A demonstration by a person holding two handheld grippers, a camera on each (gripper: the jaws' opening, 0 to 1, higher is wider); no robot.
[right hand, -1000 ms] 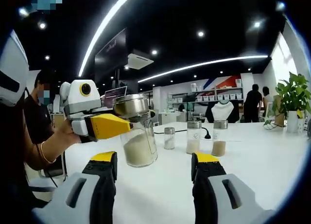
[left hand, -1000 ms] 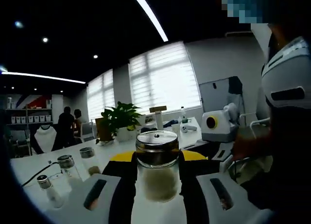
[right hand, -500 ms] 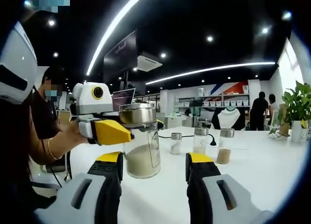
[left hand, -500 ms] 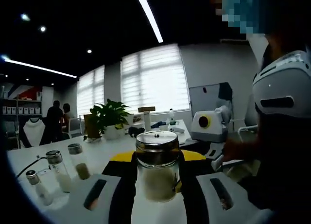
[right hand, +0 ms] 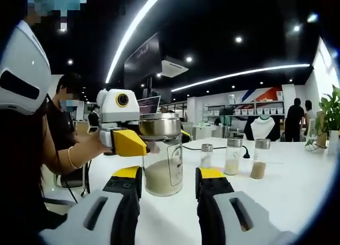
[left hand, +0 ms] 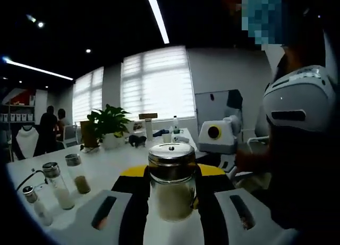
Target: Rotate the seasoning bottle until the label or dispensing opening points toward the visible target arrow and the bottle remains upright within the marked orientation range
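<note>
A: Left gripper (left hand: pixel 171 189) clamped on the clear glass seasoning bottle with the steel lid (left hand: pixel 171 182), yellow pads either side of it just under the lid. Bottle upright on the white bench (right hand: pixel 287 194) near its close edge.

B: Right gripper (right hand: pixel 168 186)?

A: Jaws apart, one on each side of the bottle's base, not touching it as far as I can tell. A pale label panel (right hand: pixel 176 166) faces the right gripper view's way.

B: Progress?

A: No target arrow visible, so I can't judge alignment. Likely mid-rotation; confirming the heading and letting go remain.

B: Change from a second ago?

A: The three small glass shakers (right hand: pixel 231 157) and the potted plant (left hand: pixel 106 127) have slid sideways in both views, so the cameras swung. The right gripper has closed in around the bottle.
</note>
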